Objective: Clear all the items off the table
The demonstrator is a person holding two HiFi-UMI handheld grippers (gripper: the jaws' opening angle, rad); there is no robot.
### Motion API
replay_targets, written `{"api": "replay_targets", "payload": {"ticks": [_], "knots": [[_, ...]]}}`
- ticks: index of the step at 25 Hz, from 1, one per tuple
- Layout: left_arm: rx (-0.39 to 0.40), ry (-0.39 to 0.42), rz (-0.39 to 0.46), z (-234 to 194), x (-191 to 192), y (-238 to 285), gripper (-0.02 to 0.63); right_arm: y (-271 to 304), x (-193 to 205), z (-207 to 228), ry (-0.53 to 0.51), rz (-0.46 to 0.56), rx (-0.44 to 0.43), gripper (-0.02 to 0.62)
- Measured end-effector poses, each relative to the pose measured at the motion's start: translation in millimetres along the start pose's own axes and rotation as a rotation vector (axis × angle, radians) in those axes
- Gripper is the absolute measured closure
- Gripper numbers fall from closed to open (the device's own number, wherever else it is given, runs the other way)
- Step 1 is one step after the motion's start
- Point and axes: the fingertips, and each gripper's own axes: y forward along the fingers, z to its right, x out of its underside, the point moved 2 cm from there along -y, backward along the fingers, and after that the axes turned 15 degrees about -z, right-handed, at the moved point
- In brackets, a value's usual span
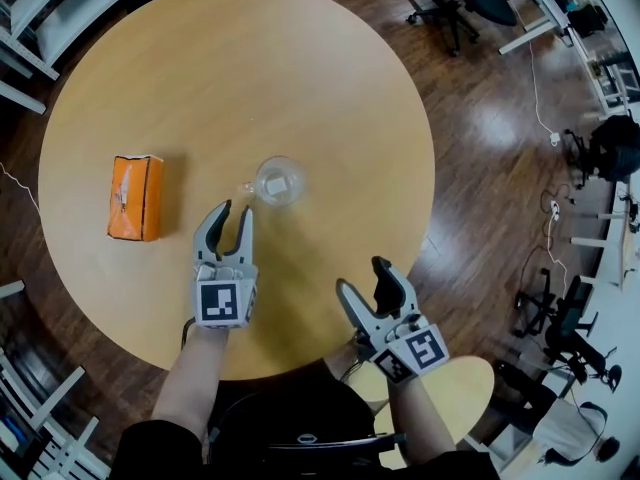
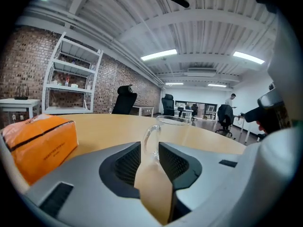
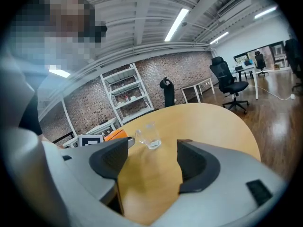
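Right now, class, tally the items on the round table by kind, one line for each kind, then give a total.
orange packet: 1
clear glass mug: 1
Total: 2

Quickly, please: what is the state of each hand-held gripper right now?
Left hand-held gripper: open, holding nothing; the glass mug stands just ahead of its jaws.
Right hand-held gripper: open, empty.
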Motion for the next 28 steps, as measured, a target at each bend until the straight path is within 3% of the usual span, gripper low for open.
{"api": "replay_targets", "payload": {"ticks": [3,9,12,18,22,25,28], "knots": [[0.026,0.006,0.017,-3.7,-3.7,-27.6,0.495,1.6,-3.1,-16.8,0.006,0.043,-0.001,0.265],[0.037,-0.072,0.037,-32.7,-22.1,-103.6,0.495,-28.4,-24.1,-59.9,0.062,0.274,-0.008,0.310],[0.042,-0.076,0.080,-40.4,-32.4,-153.5,0.495,-63.5,-26.3,-79.8,0.105,0.427,-0.031,0.362],[0.064,-0.089,0.200,-58.2,-57.0,-251.8,0.514,-120.7,-24.1,-113.5,0.157,0.650,-0.075,0.362],[0.043,-0.066,0.291,-65.7,-79.4,-308.0,0.541,-151.8,-10.4,-128.8,0.174,0.690,-0.065,0.364],[0.026,-0.053,0.362,-70.7,-94.8,-339.6,0.541,-161.0,-1.8,-129.2,0.175,0.651,-0.013,0.422],[0.028,-0.038,0.375,-65.8,-94.2,-361.0,0.541,-176.9,4.2,-125.6,0.255,0.658,-0.008,0.422]]}}
